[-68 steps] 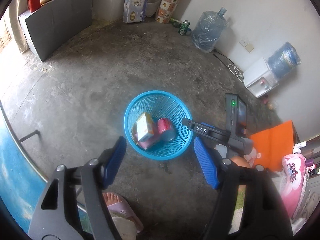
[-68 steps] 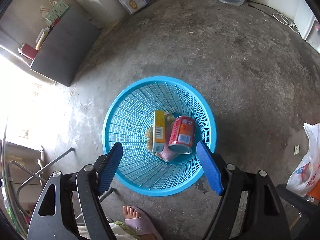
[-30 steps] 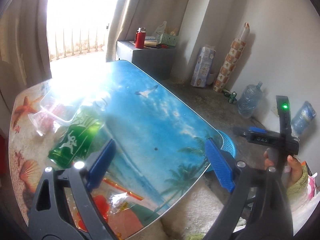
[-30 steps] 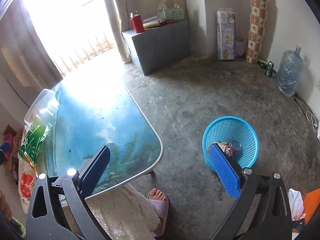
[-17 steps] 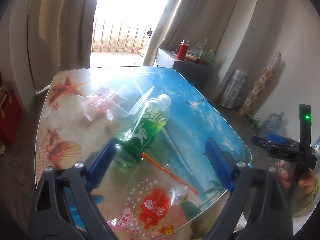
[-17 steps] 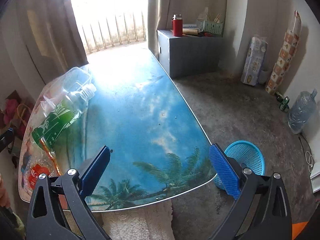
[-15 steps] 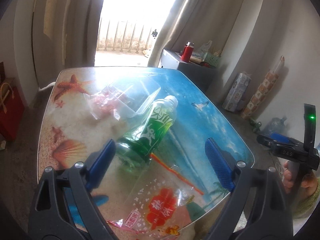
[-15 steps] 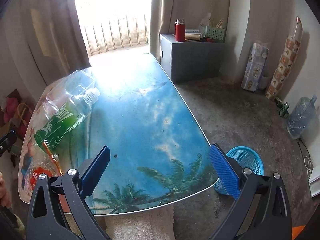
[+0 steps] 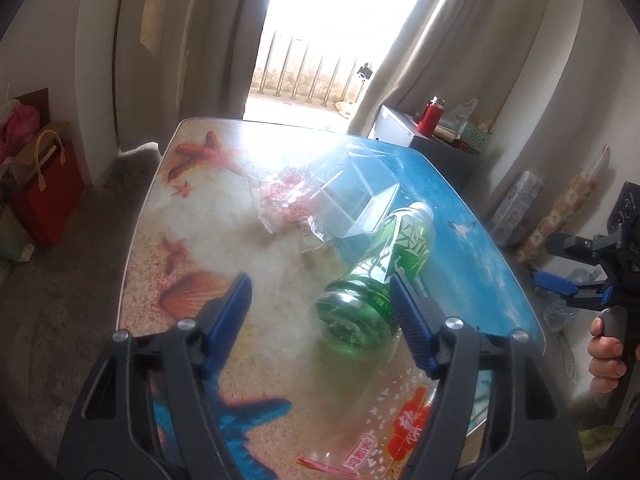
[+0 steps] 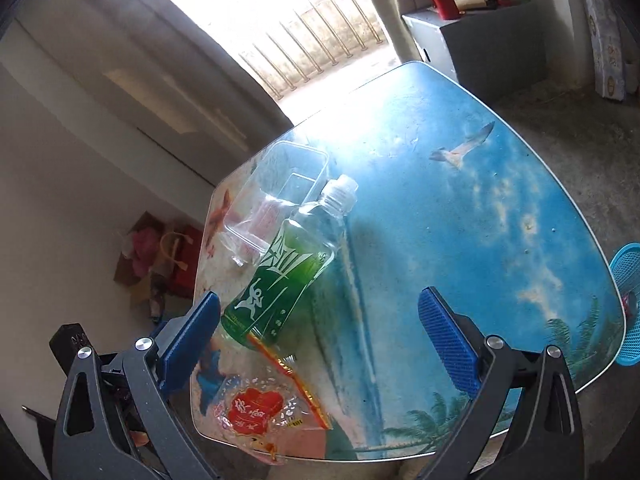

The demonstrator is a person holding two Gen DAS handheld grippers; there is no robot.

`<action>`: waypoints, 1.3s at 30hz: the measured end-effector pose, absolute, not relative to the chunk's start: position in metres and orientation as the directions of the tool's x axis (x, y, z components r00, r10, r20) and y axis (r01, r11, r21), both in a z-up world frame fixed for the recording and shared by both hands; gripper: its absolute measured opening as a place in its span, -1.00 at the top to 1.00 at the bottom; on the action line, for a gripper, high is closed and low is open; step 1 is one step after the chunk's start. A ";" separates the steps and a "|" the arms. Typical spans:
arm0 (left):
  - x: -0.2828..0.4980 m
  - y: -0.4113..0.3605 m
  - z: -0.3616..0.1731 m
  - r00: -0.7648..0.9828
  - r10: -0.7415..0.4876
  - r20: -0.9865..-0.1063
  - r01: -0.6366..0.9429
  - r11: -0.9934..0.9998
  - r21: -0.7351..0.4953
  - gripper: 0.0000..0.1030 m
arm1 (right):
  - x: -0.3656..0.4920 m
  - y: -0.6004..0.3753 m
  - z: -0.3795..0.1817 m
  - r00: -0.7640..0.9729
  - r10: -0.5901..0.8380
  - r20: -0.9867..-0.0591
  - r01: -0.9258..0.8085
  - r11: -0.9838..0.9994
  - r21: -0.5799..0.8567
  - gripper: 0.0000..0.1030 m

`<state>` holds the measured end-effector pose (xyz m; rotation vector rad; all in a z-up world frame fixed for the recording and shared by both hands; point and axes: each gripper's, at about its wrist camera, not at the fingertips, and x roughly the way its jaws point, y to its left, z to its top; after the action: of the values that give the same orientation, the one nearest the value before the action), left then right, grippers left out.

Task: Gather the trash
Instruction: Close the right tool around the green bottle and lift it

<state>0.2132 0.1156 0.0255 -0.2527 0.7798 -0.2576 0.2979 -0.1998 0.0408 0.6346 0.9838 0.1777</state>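
Left wrist view: left gripper (image 9: 320, 306) hangs over the beach-print table (image 9: 208, 240), jaws parted with nothing gripped; they have just been closing in. Green bottle (image 9: 374, 280) lies on its side on the table, base toward the camera, cap pointing away; its lower body sits just beside the gripper's right-hand finger, contact unclear. Clear plastic tray (image 9: 356, 196) lies beyond the bottle's neck, touching or overlapping it, with a crumpled clear wrapper (image 9: 286, 204) beside it. Red-printed plastic bag (image 9: 384, 436) lies flat at the near table edge. Right gripper (image 9: 560, 286) shows at the right edge, a hand (image 9: 606, 364) on its handle.

Right wrist view: right gripper (image 10: 320, 326) hangs above the same table (image 10: 460, 220), fingers spread wide, holding nothing. Green bottle (image 10: 288, 264) lies just past the left-hand finger, cap toward the tray (image 10: 280, 184). Red-printed bag (image 10: 256, 404) lies near the table edge below the bottle. Blue basket (image 10: 630, 300) stands on the floor off the table's right edge, partly cut off.
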 end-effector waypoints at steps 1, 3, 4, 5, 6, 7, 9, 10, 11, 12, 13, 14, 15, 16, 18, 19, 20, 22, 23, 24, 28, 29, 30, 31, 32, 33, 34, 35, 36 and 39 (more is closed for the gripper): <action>0.216 0.119 0.023 0.671 -0.346 -0.655 0.137 0.927 -0.349 0.02 | 0.306 -0.193 0.035 0.542 0.447 -0.712 0.136 0.790 0.598 -0.87; 0.224 0.122 0.017 0.645 -0.398 -0.653 0.145 0.902 -0.407 0.17 | 0.321 -0.181 0.024 0.516 0.505 -0.692 0.127 0.754 0.645 -0.87; 0.227 0.122 0.014 0.633 -0.418 -0.651 0.149 0.892 -0.427 0.21 | 0.329 -0.176 0.017 0.505 0.526 -0.684 0.132 0.737 0.663 -0.86; 0.231 0.121 0.011 0.618 -0.436 -0.654 0.156 0.883 -0.442 0.26 | 0.337 -0.172 0.011 0.493 0.542 -0.680 0.143 0.720 0.679 -0.82; 0.235 0.120 0.008 0.601 -0.449 -0.661 0.159 0.878 -0.451 0.30 | 0.344 -0.167 0.004 0.481 0.556 -0.678 0.156 0.707 0.690 -0.79; 0.239 0.118 0.004 0.585 -0.459 -0.669 0.159 0.873 -0.460 0.35 | 0.353 -0.163 -0.004 0.469 0.561 -0.682 0.176 0.697 0.695 -0.78; 0.244 0.116 -0.003 0.557 -0.480 -0.677 0.159 0.862 -0.481 0.41 | 0.365 -0.158 -0.018 0.452 0.571 -0.685 0.213 0.677 0.705 -0.70; 0.247 0.115 -0.005 0.548 -0.490 -0.678 0.160 0.857 -0.490 0.45 | 0.370 -0.155 -0.024 0.442 0.581 -0.683 0.225 0.666 0.712 -0.70; 0.248 0.115 -0.007 0.540 -0.497 -0.679 0.161 0.853 -0.497 0.46 | 0.374 -0.153 -0.030 0.432 0.586 -0.685 0.239 0.658 0.714 -0.68; 0.250 0.113 -0.009 0.534 -0.504 -0.679 0.164 0.849 -0.502 0.46 | 0.377 -0.150 -0.036 0.423 0.593 -0.685 0.250 0.651 0.717 -0.65; 0.251 0.112 -0.010 0.529 -0.510 -0.678 0.169 0.846 -0.505 0.46 | 0.380 -0.147 -0.041 0.414 0.602 -0.683 0.256 0.643 0.722 -0.65; 0.252 0.111 -0.011 0.525 -0.514 -0.678 0.173 0.845 -0.506 0.46 | 0.383 -0.144 -0.046 0.406 0.608 -0.683 0.263 0.638 0.724 -0.64; 0.254 0.109 -0.012 0.521 -0.517 -0.679 0.178 0.844 -0.506 0.46 | 0.383 -0.142 -0.050 0.399 0.611 -0.683 0.272 0.633 0.725 -0.62; 0.254 0.108 -0.012 0.517 -0.522 -0.679 0.182 0.842 -0.508 0.46 | 0.385 -0.140 -0.054 0.393 0.618 -0.681 0.281 0.625 0.729 -0.61; 0.256 0.105 -0.014 0.510 -0.528 -0.679 0.189 0.839 -0.510 0.46 | 0.388 -0.136 -0.062 0.381 0.637 -0.670 0.297 0.602 0.741 -0.53; 0.257 0.104 -0.014 0.508 -0.530 -0.679 0.193 0.838 -0.510 0.46 | 0.388 -0.134 -0.065 0.379 0.644 -0.664 0.304 0.591 0.747 -0.51; 0.258 0.102 -0.015 0.504 -0.534 -0.679 0.197 0.836 -0.512 0.46 | 0.390 -0.136 -0.068 0.377 0.648 -0.662 0.311 0.585 0.749 -0.46; 0.260 0.099 -0.016 0.496 -0.544 -0.677 0.203 0.830 -0.519 0.46 | 0.390 -0.139 -0.074 0.377 0.651 -0.659 0.332 0.569 0.752 -0.36; 0.261 0.098 -0.016 0.493 -0.548 -0.676 0.209 0.829 -0.519 0.46 | 0.389 -0.139 -0.076 0.379 0.653 -0.656 0.341 0.561 0.755 -0.29; 0.262 0.096 -0.016 0.492 -0.548 -0.676 0.213 0.829 -0.517 0.46 | 0.388 -0.140 -0.078 0.385 0.652 -0.654 0.350 0.552 0.757 -0.15; 0.263 0.094 -0.012 0.518 -0.541 -0.662 0.218 0.832 -0.510 0.43 | 0.384 -0.152 -0.080 0.437 0.639 -0.633 0.368 0.515 0.774 -0.12; 0.263 0.095 -0.010 0.530 -0.535 -0.658 0.218 0.836 -0.504 0.38 | 0.384 -0.156 -0.079 0.452 0.627 -0.634 0.373 0.512 0.773 -0.11; 0.263 0.096 -0.008 0.540 -0.527 -0.656 0.215 0.840 -0.498 0.36 | 0.384 -0.161 -0.079 0.467 0.618 -0.633 0.378 0.507 0.774 -0.10; 0.262 0.098 -0.006 0.550 -0.519 -0.654 0.212 0.844 -0.493 0.29 | 0.383 -0.166 -0.079 0.482 0.607 -0.632 0.384 0.503 0.775 -0.10; 0.262 0.100 -0.005 0.558 -0.512 -0.653 0.208 0.849 -0.486 0.24 | 0.383 -0.173 -0.078 0.498 0.593 -0.633 0.388 0.500 0.774 -0.10; 0.261 0.102 -0.004 0.564 -0.504 -0.654 0.205 0.853 -0.481 0.23 | 0.383 -0.177 -0.078 0.514 0.577 -0.635 0.393 0.499 0.772 -0.09; 0.261 0.104 -0.003 0.570 -0.496 -0.655 0.200 0.857 -0.476 0.19 | 0.383 -0.184 -0.077 0.528 0.562 -0.637 0.399 0.497 0.770 -0.09; 0.260 0.106 -0.002 0.576 -0.489 -0.655 0.194 0.860 -0.472 0.15 | 0.381 -0.191 -0.076 0.543 0.546 -0.638 0.405 0.495 0.768 -0.09; 0.259 0.108 -0.001 0.581 -0.484 -0.654 0.189 0.862 -0.471 0.14 | 0.380 -0.197 -0.075 0.556 0.528 -0.641 0.411 0.496 0.765 -0.09; 0.255 0.115 0.002 0.593 -0.479 -0.648 0.183 0.863 -0.470 0.08 | 0.377 -0.221 -0.068 0.593 0.446 -0.670 0.430 0.529 0.732 -0.09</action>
<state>0.2555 0.1151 0.0022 -0.3768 0.8556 -0.3954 0.3770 -0.2207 -0.0685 1.0612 0.9862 0.0118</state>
